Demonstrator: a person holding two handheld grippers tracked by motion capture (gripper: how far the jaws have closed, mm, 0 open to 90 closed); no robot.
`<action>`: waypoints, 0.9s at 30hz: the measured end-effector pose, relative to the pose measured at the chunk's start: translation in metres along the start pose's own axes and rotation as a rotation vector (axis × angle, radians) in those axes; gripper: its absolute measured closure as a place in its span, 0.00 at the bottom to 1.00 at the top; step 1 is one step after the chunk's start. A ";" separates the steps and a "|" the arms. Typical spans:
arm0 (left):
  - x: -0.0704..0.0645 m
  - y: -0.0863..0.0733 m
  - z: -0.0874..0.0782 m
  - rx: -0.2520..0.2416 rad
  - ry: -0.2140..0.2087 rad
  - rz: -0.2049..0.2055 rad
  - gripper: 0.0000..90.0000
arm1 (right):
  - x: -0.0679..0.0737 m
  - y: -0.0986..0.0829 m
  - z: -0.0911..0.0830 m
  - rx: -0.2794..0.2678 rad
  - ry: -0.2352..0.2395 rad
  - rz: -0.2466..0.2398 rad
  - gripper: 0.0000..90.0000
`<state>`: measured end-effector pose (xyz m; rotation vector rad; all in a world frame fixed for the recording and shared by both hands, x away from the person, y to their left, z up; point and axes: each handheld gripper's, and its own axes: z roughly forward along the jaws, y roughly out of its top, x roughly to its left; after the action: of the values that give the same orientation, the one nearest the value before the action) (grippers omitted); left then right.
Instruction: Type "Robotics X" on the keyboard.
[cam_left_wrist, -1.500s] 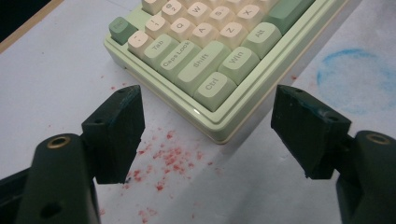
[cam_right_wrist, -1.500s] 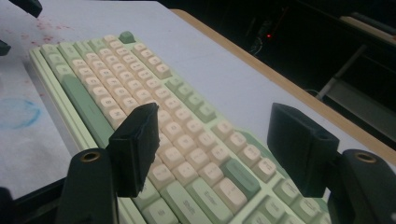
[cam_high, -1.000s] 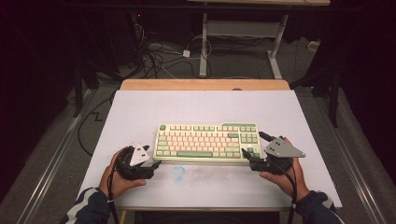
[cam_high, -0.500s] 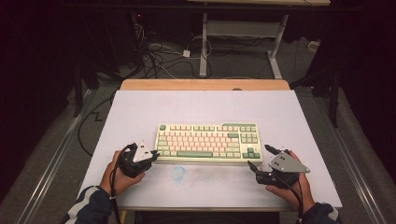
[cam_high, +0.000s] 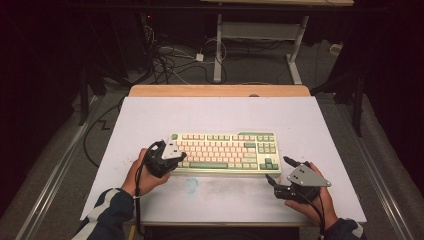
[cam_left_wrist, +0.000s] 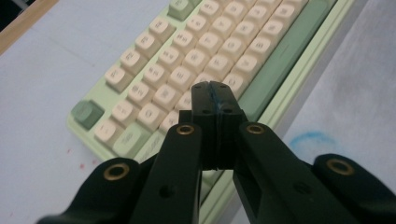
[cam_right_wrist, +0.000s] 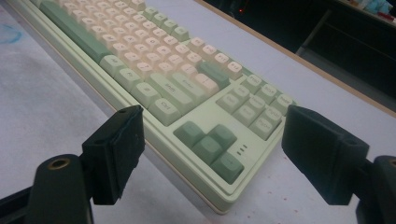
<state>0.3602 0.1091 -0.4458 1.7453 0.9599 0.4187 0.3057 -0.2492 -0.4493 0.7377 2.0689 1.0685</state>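
A pale green keyboard (cam_high: 225, 152) with cream and green keys lies across the middle of the white table (cam_high: 225, 117). My left gripper (cam_high: 180, 158) hovers over the keyboard's left end. In the left gripper view its jaws are shut (cam_left_wrist: 212, 91) with nothing between them, just above the lower-left keys of the keyboard (cam_left_wrist: 196, 51). My right gripper (cam_high: 277, 169) stands open beside the keyboard's front right corner, a little apart from it. In the right gripper view the arrow keys of the keyboard (cam_right_wrist: 154, 70) lie between the wide jaws of this gripper (cam_right_wrist: 212, 140).
A faint blue scribbled ring (cam_high: 191, 185) marks the table in front of the keyboard. A wooden strip (cam_high: 220, 91) edges the table's far side. Beyond it, cables (cam_high: 170, 60) and a desk frame (cam_high: 260, 35) stand on the dark floor.
My left gripper has moved forward and right, onto the keyboard's left end. My right gripper has drawn back from the keyboard's right end, toward the table's front right.
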 end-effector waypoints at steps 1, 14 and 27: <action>-0.002 0.002 0.004 0.006 -0.006 0.003 0.97 | 0.000 0.000 0.001 0.003 0.002 0.000 0.24; -0.015 0.015 0.051 0.057 -0.031 0.029 0.97 | 0.001 -0.002 0.005 0.021 0.019 -0.011 0.24; -0.015 0.016 0.081 0.090 -0.003 0.038 0.97 | 0.001 -0.004 0.006 0.032 0.031 -0.012 0.24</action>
<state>0.4125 0.0453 -0.4600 1.8471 0.9571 0.4026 0.3093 -0.2472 -0.4556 0.7278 2.1188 1.0486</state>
